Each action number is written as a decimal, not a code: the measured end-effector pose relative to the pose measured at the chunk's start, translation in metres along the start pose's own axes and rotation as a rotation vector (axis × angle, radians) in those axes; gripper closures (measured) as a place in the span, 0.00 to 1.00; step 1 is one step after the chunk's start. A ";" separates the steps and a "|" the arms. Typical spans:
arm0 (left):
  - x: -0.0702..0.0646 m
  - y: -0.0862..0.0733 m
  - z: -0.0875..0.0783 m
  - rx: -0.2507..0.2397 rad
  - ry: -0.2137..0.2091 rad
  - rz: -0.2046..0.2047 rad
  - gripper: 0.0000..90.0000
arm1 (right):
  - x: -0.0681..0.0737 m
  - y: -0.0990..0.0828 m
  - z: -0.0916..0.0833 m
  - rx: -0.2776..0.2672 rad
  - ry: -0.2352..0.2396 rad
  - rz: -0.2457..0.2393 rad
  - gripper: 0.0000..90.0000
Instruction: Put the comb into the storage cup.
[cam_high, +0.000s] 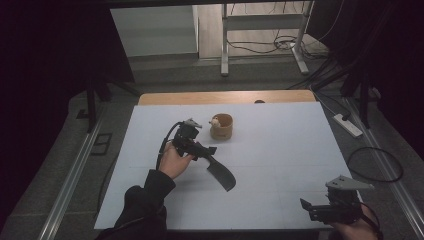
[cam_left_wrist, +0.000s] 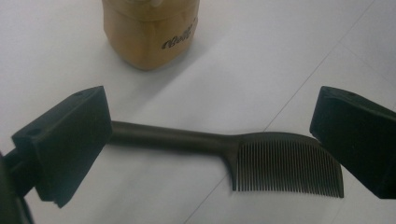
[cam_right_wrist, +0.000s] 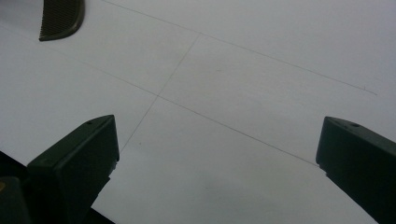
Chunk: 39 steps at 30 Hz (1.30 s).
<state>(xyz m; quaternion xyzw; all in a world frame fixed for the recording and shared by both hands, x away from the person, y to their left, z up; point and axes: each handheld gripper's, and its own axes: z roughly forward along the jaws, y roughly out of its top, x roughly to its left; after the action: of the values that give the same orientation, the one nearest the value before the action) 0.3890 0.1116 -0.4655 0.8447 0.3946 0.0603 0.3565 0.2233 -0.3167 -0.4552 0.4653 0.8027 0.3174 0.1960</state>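
A dark comb (cam_high: 221, 174) with a long handle lies flat on the white table sheet (cam_high: 280, 150). My left gripper (cam_high: 205, 151) hovers over its handle end, held by a hand in a dark sleeve. In the left gripper view the comb (cam_left_wrist: 280, 165) stretches between the wide-apart jaws of the left gripper (cam_left_wrist: 212, 116), which is open, and the handle's tip is hidden behind the left jaw. My right gripper (cam_high: 316, 209) rests open at the near right edge of the table, holding nothing. The right gripper (cam_right_wrist: 217, 163) looks over bare sheet, with the comb (cam_right_wrist: 60, 18) far off.
A small tan wooden cup (cam_high: 221, 126) with a pale object (cam_high: 215, 121) in it stands just beyond the left gripper; the cup (cam_left_wrist: 149, 32) appears close ahead. A wooden table edge (cam_high: 225, 97) runs along the back. Cables and a power strip (cam_high: 347, 125) lie on the floor.
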 end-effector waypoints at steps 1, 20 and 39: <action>0.000 0.001 0.002 0.002 0.002 0.002 0.00 | 0.000 0.000 0.000 0.000 0.000 0.000 0.00; -0.006 0.014 0.024 0.061 0.025 0.049 0.03 | 0.000 0.000 0.000 0.005 -0.001 -0.002 0.00; 0.000 0.020 0.024 0.077 0.017 0.034 0.98 | 0.000 0.000 0.001 0.012 0.001 -0.001 0.00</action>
<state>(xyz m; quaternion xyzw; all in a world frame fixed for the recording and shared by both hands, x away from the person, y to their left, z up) 0.4105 0.0903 -0.4702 0.8639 0.3850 0.0584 0.3193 0.2237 -0.3166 -0.4557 0.4659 0.8050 0.3126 0.1929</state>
